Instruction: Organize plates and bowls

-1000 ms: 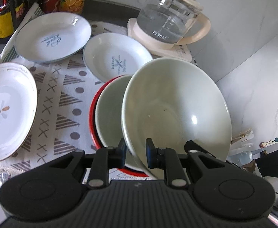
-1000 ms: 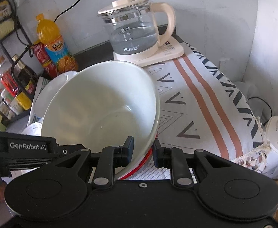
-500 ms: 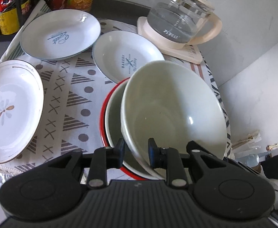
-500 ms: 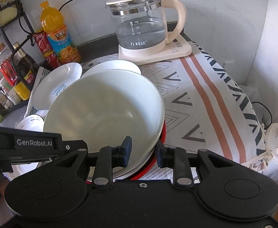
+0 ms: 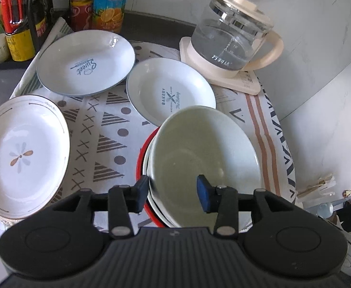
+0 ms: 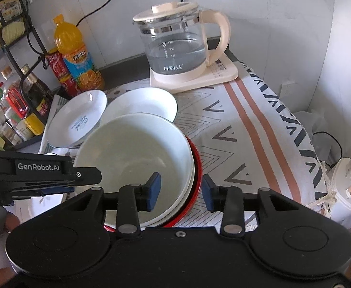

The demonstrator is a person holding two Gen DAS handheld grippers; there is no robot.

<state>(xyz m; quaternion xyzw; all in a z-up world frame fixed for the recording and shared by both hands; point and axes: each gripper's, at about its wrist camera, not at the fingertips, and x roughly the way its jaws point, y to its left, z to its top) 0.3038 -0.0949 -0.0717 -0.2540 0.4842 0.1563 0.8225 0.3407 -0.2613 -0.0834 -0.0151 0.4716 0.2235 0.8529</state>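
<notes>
On the near part of the patterned cloth point(image 5: 108, 129), in my left wrist view, I see the pale green bowl point(image 5: 204, 153) nested mouth up in a white bowl, which sits in a red-rimmed bowl point(image 5: 140, 158), a stack of 3. The bowl is round, so it has no long axis; its opening faces straight up and it sits level. My left gripper point(image 5: 173, 193) straddles the stack's near-left rim: 1 blue pad lies outside the rims, the other inside the green bowl. The jaws are opening and the pads no longer press on the rim. Left of the stack lies a flower plate point(image 5: 23, 156); farther off lie a plate lettered "Sweet" point(image 5: 86, 64) and a "BAKERY" plate point(image 5: 170, 91), which the green bowl's far rim overlaps. All 3 plates face up. A glass kettle point(image 5: 233, 40) stands at the far right, bottles point(image 5: 108, 2) at the far left.

From my right wrist view, the same stack point(image 6: 137, 153) sits left of the orange stripe in the cloth. My right gripper point(image 6: 181, 192) straddles its near-right rim, the left pad inside the green bowl, the right pad outside the red rim. Its jaws are also opening, with a gap at each pad, so nothing is gripped. The other gripper's black body point(image 6: 38, 170) reaches in from the left.
</notes>
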